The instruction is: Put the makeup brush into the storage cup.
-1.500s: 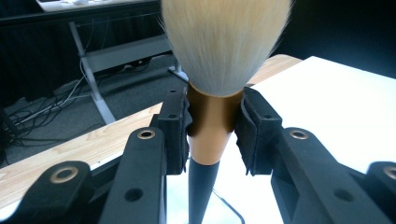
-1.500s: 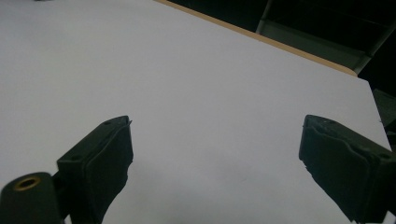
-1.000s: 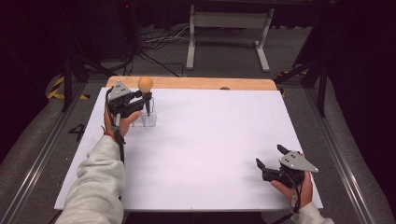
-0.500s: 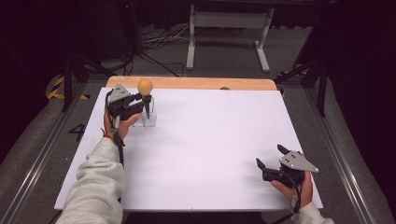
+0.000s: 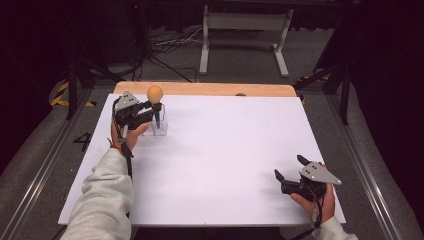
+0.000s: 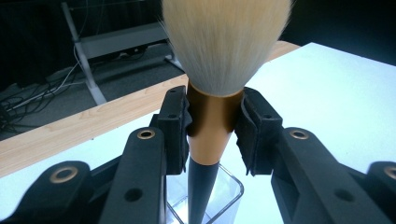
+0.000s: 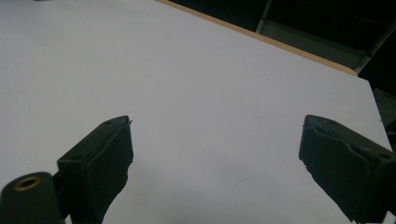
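The left gripper, at the upper left of the high view, clamps a makeup brush by its copper-coloured collar, both pads pressed against the metal. In the left gripper view the brush stands upright at the centre of the frame, its pale bristle head spreading across the top edge and its dark tapered handle running down between the jaws into a clear square holder at the bottom. From above, that holder sits on the white table just right of the gripper, near the table's far left corner, with the brush's rounded head rising above it. The right gripper rests at the lower right of the high view, well apart from the brush, its jaws spread wide over bare tabletop; the right gripper view shows its pads far apart with nothing between them. No brand, label or writing can be read on the brush, holder or grippers.
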`<state>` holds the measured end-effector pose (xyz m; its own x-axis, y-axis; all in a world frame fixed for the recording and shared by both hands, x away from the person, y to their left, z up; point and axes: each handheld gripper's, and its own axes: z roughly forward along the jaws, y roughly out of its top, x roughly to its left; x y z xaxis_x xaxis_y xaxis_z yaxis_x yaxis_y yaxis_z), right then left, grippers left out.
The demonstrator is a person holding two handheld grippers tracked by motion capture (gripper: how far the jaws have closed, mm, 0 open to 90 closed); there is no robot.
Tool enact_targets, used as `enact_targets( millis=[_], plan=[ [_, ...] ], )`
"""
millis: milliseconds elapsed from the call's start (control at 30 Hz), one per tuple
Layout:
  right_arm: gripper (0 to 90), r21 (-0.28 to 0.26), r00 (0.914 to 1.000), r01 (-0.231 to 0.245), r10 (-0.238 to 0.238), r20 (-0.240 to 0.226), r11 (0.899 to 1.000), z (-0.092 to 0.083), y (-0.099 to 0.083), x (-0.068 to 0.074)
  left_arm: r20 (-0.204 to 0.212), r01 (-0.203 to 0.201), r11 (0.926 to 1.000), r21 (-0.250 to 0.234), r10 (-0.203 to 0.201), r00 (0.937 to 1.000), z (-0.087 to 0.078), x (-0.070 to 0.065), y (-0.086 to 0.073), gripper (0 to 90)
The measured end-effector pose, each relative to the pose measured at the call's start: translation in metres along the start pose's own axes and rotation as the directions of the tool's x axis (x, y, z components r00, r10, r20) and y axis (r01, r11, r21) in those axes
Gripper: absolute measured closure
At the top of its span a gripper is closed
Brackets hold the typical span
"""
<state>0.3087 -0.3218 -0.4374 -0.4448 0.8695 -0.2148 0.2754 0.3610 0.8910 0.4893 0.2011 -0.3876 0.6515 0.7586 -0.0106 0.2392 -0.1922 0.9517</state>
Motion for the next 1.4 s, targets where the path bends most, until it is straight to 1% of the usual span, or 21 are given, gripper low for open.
enact_targets(
  millis=[100, 233, 267, 300, 333, 367, 400, 433, 500, 533, 567, 667, 800, 867, 900, 967, 1067, 1200, 1267, 1333, 1400],
  plan=[
    [10.6, 0.000, 1.0000, 0.000, 0.000, 0.001, 1.000, 0.000, 0.000, 0.000, 0.004, -0.002, 1.0000, 0.000, 0.002, 1.0000, 0.000, 0.000, 0.000, 66.0],
    [10.6, 0.001, 1.0000, 0.000, 0.000, 0.000, 1.000, 0.000, 0.000, 0.000, -0.011, -0.002, 1.0000, 0.002, 0.002, 0.9999, -0.001, 0.000, 0.000, 65.3],
    [10.6, 0.001, 1.0000, 0.000, 0.000, 0.000, 1.000, 0.000, 0.000, 0.000, -0.011, 0.005, 1.0000, -0.008, -0.005, 0.9999, -0.003, 0.001, -0.001, 63.6],
    [10.6, 0.002, 1.0000, 0.001, -0.001, -0.001, 1.000, 0.000, 0.000, 0.000, -0.013, 0.011, 0.9999, -0.012, -0.011, 0.9999, -0.004, 0.000, -0.001, 58.9],
    [10.6, 0.002, 1.0000, 0.001, -0.001, -0.001, 1.000, 0.000, 0.000, 0.000, -0.025, 0.006, 0.9999, -0.012, -0.007, 0.9997, -0.005, -0.001, -0.001, 55.1],
    [10.6, 0.000, 1.0000, 0.001, -0.001, 0.000, 1.000, 0.000, 0.000, 0.000, -0.034, -0.002, 1.0000, -0.002, 0.002, 0.9994, -0.006, -0.003, -0.002, 47.9],
    [10.6, -0.002, 1.0000, 0.001, -0.001, -0.001, 1.000, -0.001, 0.000, 0.000, -0.047, -0.019, 0.9998, 0.007, 0.019, 0.9987, -0.007, -0.004, -0.003, 42.5],
    [10.6, -0.004, 1.0000, 0.001, -0.001, 0.000, 1.000, -0.001, 0.000, -0.001, -0.052, -0.030, 0.9995, 0.007, 0.031, 0.9982, -0.009, -0.005, -0.004, 39.1],
    [10.6, -0.003, 1.0000, -0.001, 0.001, 0.003, 1.000, -0.001, 0.000, -0.001, -0.053, -0.035, 0.9993, 0.011, 0.035, 0.9980, -0.013, -0.006, -0.006, 32.0],
    [10.6, -0.004, 1.0000, -0.002, 0.002, 0.002, 1.000, -0.001, 0.000, -0.001, -0.064, -0.032, 0.9995, 0.003, 0.032, 0.9974, -0.015, -0.006, -0.006, 29.2],
    [10.6, -0.002, 1.0000, 0.001, -0.001, 0.001, 1.000, -0.001, 0.001, 0.000, -0.072, -0.037, 0.9993, -0.004, 0.037, 0.9967, -0.017, -0.006, -0.007, 23.7],
    [10.6, -0.003, 1.0000, 0.005, -0.005, 0.000, 1.000, -0.001, 0.001, 0.001, -0.074, -0.049, 0.9988, -0.005, 0.049, 0.9961, -0.022, -0.007, -0.008, 16.5],
    [10.6, 0.000, 1.0000, 0.002, -0.002, 0.000, 1.000, 0.000, 0.000, 0.000, -0.071, -0.076, 0.9971, -0.005, 0.075, 0.9947, -0.026, -0.010, -0.008, 11.0],
    [10.6, -0.001, 1.0000, 0.002, -0.002, 0.000, 1.000, 0.000, 0.000, 0.000, -0.070, -0.078, 0.9970, -0.003, 0.077, 0.9945, -0.027, -0.011, -0.008, 8.4],
    [10.6, 0.001, 1.0000, 0.004, -0.004, -0.001, 1.000, 0.000, 0.001, 0.001, -0.055, -0.080, 0.9968, -0.004, 0.080, 0.9952, -0.027, -0.012, -0.008, 7.4],
    [10.6, -0.001, 1.0000, 0.005, -0.005, -0.001, 1.000, -0.001, 0.001, 0.001, -0.058, -0.087, 0.9962, 0.001, 0.087, 0.9946, -0.028, -0.012, -0.008, 5.7],
    [10.6, -0.002, 1.0000, 0.005, -0.005, 0.002, 1.000, -0.001, 0.001, 0.001, -0.053, -0.083, 0.9965, -0.010, 0.083, 0.9952, -0.029, -0.013, -0.007, 5.0],
    [10.6, -0.002, 1.0000, 0.003, -0.003, 0.002, 1.000, -0.001, 0.001, 0.000, -0.035, -0.087, 0.9960, -0.020, 0.086, 0.9957, -0.030, -0.013, -0.007, 2.0],
    [10.6, -0.002, 1.0000, 0.004, -0.004, 0.001, 1.000, -0.001, 0.001, 0.001, -0.034, -0.096, 0.9952, -0.019, 0.095, 0.9948, -0.031, -0.014, -0.007, 2.1],
    [10.6, -0.002, 1.0000, 0.004, -0.004, 0.001, 1.000, -0.001, 0.001, 0.001, -0.029, -0.099, 0.9948, -0.027, 0.098, 0.9948, -0.033, -0.014, -0.007, 2.1],
    [10.6, -0.002, 1.0000, 0.003, -0.003, 0.001, 1.000, -0.001, 0.001, 0.000, -0.033, -0.101, 0.9945, -0.029, 0.100, 0.9944, -0.034, -0.015, -0.007, 2.1]
  ],
)
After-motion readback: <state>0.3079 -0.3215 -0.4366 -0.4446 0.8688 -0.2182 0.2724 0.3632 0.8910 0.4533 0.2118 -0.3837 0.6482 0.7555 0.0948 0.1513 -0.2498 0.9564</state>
